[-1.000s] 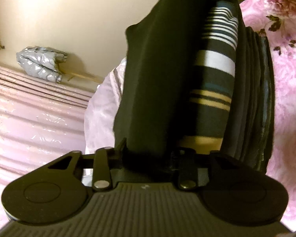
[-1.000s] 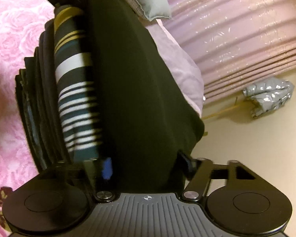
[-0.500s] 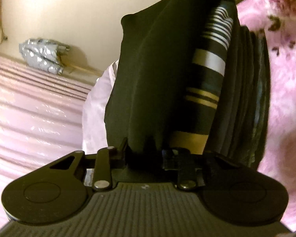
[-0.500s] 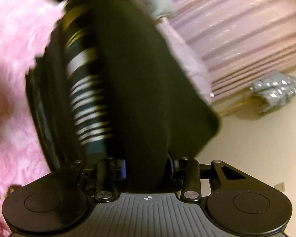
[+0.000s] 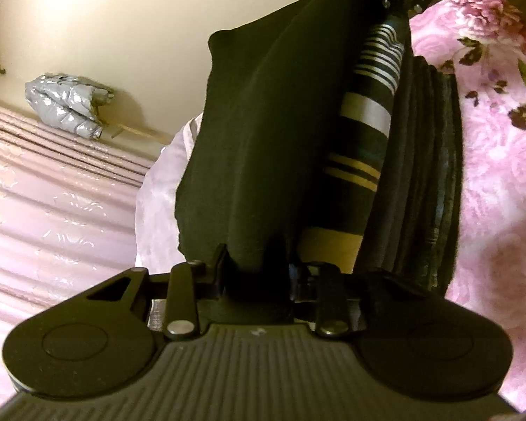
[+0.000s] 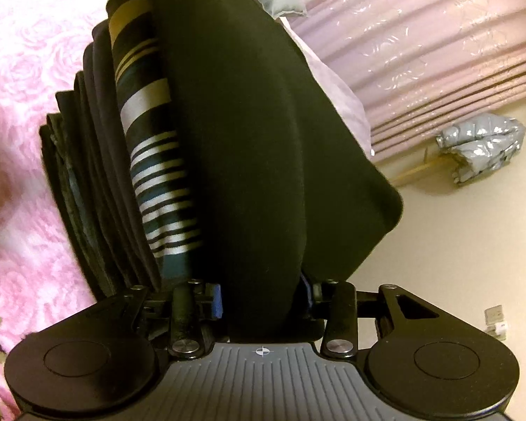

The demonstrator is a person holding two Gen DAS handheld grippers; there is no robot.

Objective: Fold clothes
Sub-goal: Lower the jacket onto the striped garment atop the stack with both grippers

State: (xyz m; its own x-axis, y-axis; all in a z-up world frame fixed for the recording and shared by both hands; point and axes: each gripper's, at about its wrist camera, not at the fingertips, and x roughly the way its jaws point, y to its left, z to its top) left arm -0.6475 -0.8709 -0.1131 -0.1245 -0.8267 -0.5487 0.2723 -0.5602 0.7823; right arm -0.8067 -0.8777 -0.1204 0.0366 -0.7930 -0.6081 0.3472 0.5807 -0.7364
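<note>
left gripper [image 5: 254, 273] jaws are clamping a folded black fabric garment [image 5: 263, 122]. right gripper [image 6: 263, 298] jaws are opening around it, beside a stack of folded striped and dark clothes [image 6: 150, 161].

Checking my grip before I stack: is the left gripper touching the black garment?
Touching: the left wrist view shows the black garment pinched between the left gripper's jaws.

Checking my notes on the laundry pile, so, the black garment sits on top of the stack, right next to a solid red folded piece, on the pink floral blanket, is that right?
Not quite: the piece next to the black garment is not solid red. It is a dark striped garment with white and yellow bands, as the right wrist view shows. The rest holds: black on top of the stack, on the pink floral blanket.
</note>
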